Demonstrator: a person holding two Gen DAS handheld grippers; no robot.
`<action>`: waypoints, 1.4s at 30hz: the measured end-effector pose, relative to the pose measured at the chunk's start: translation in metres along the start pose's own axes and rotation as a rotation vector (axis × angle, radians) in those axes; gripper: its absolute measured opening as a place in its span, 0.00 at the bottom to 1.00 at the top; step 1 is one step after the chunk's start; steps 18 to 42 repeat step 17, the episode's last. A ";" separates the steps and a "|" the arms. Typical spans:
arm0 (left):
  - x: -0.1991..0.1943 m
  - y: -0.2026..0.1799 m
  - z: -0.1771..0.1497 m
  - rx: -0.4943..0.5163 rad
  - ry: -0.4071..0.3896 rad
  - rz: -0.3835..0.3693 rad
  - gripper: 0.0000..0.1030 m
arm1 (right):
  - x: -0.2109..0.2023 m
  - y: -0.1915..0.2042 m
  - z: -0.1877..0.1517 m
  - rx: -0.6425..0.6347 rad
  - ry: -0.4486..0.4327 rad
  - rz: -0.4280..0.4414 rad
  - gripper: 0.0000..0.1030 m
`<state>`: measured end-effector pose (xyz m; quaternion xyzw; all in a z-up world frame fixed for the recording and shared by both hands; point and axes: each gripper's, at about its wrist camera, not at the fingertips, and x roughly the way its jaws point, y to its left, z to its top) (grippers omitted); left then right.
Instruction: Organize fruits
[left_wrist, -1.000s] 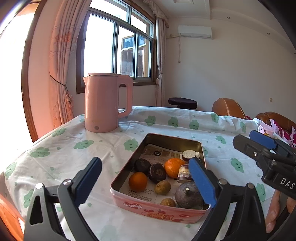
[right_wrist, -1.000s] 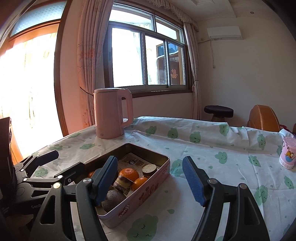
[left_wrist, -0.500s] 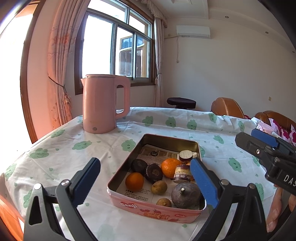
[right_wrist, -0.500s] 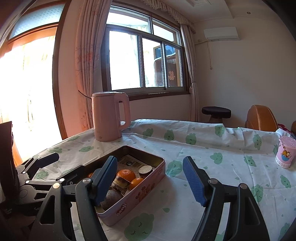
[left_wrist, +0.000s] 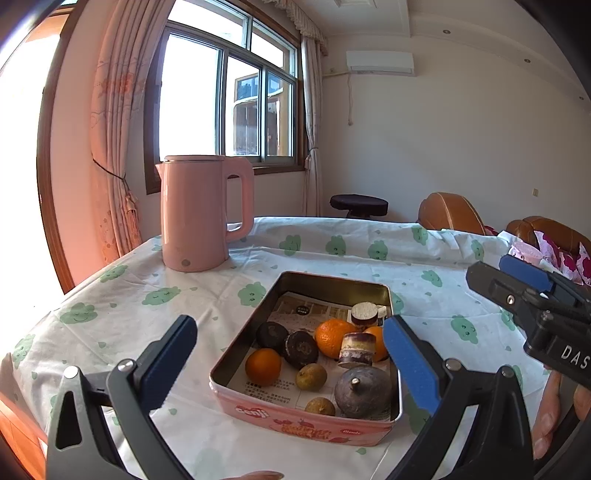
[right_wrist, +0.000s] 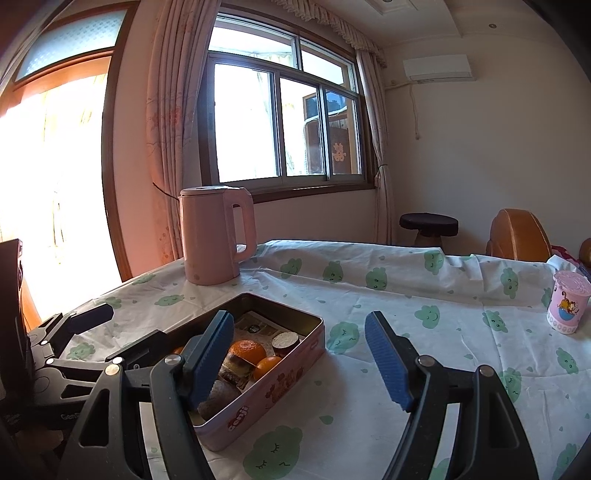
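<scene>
A pink rectangular tin (left_wrist: 306, 424) sits on the table and holds several fruits: oranges (left_wrist: 263, 366), dark round fruits (left_wrist: 301, 349), small brown-green fruits (left_wrist: 311, 376), a big purple fruit (left_wrist: 362, 391) and cut purple-skinned pieces (left_wrist: 356, 349). My left gripper (left_wrist: 290, 360) is open and empty, hovering in front of the tin. My right gripper (right_wrist: 300, 356) is open and empty, to the right of the tin (right_wrist: 266, 391); it also shows at the right edge of the left wrist view (left_wrist: 528, 295).
A pink electric kettle (left_wrist: 201, 212) stands at the back left of the table, also in the right wrist view (right_wrist: 214, 234). A pink cartoon cup (right_wrist: 567, 306) stands at the far right. A white cloth with green prints (right_wrist: 443, 325) covers the table. Chairs and a stool stand behind.
Both grippers have drawn back and risen slightly; the tin looks a little farther and lower in both views. Both stay open and empty.
</scene>
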<state>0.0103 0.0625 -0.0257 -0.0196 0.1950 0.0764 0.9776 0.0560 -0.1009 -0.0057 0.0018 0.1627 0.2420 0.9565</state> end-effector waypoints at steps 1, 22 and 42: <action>0.000 0.000 0.000 0.001 -0.001 0.000 1.00 | -0.001 -0.001 0.000 0.002 -0.001 -0.001 0.73; 0.007 -0.003 -0.004 0.003 0.041 -0.017 1.00 | -0.008 -0.022 -0.003 0.027 0.000 -0.043 0.73; 0.007 -0.003 -0.004 0.003 0.041 -0.017 1.00 | -0.008 -0.022 -0.003 0.027 0.000 -0.043 0.73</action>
